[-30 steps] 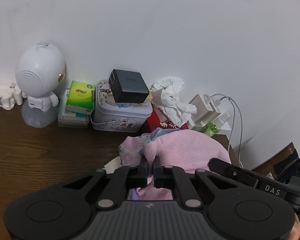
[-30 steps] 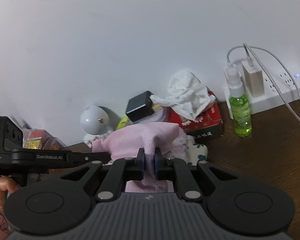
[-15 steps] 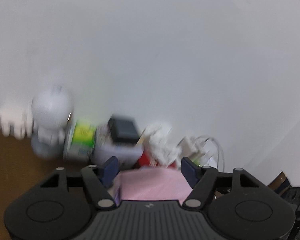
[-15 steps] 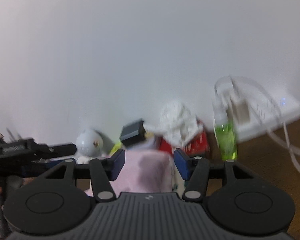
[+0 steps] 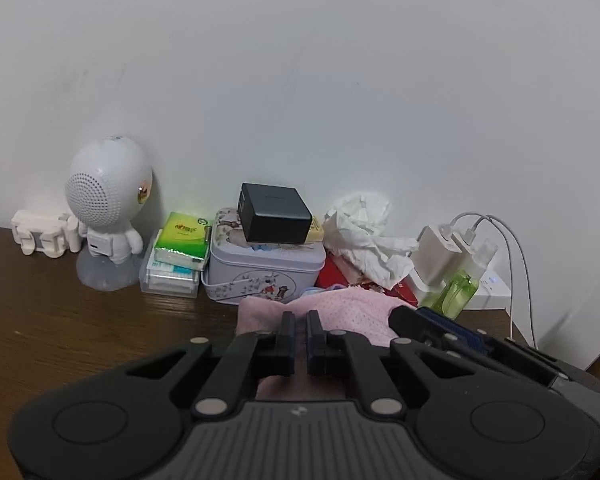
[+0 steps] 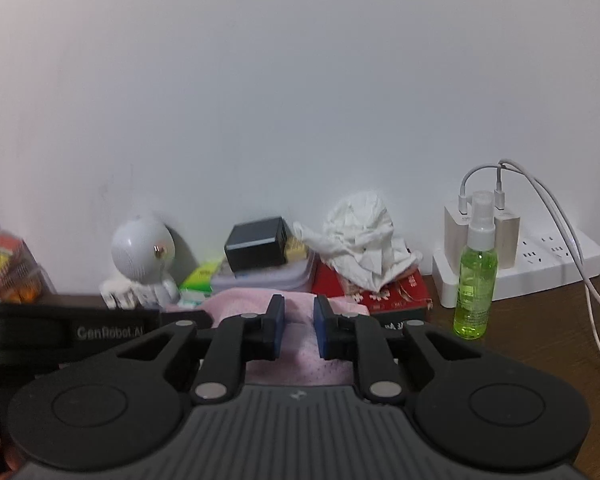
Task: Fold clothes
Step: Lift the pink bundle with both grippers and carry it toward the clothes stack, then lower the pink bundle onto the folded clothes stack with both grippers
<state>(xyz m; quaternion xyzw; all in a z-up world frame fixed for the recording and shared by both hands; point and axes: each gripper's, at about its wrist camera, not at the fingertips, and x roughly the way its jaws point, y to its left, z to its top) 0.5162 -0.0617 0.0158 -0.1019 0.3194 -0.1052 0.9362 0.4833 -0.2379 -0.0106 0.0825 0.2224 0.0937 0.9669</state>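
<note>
A pink mesh garment (image 5: 352, 312) lies bunched on the brown wooden table (image 5: 60, 320), just in front of both grippers. My left gripper (image 5: 301, 317) is shut, and a fold of the pink cloth is pinched between its pads. In the right wrist view the same garment (image 6: 240, 300) fills the gap of my right gripper (image 6: 299, 302). Its jaws are closing around the cloth with a narrow gap still showing. The two grippers sit side by side. A floral cloth (image 5: 316, 290) peeks out behind the pink one.
Against the white wall stand a round white speaker figure (image 5: 108, 208), tissue packs (image 5: 182, 236), a tin (image 5: 260, 268) with a black charger (image 5: 274, 218) on it, crumpled tissue (image 5: 364, 232), a green spray bottle (image 6: 476, 280) and a power strip (image 6: 540, 264) with cables.
Both grippers let go of the pink garment, swung open and tipped upward, then dropped back to the cloth. The left has shut on it again and the right has narrowed around it.
</note>
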